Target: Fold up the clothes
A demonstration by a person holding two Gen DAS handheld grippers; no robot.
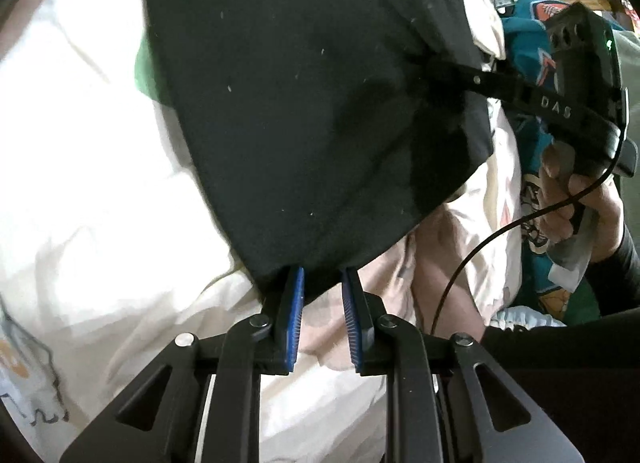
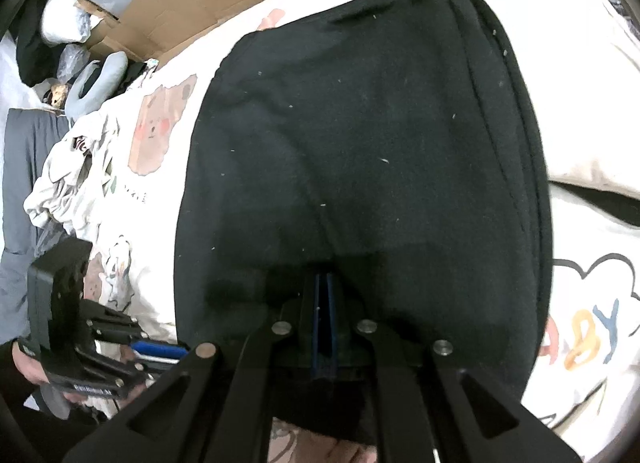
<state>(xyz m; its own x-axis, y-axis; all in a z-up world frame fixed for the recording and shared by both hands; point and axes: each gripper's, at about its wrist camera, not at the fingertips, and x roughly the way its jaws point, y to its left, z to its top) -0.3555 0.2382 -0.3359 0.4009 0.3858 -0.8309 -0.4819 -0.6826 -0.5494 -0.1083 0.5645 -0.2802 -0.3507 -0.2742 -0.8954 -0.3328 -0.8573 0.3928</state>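
Black garment (image 2: pixel 360 151) spread on white bedding (image 1: pixel 80 183). Near hem pinched between closed pads of right gripper (image 2: pixel 324 323). Left gripper (image 1: pixel 322 283) narrowly parted at near corner, cloth edge between tips, hold uncertain. Corner best secured first, then both edges lifted level, fold kept square.
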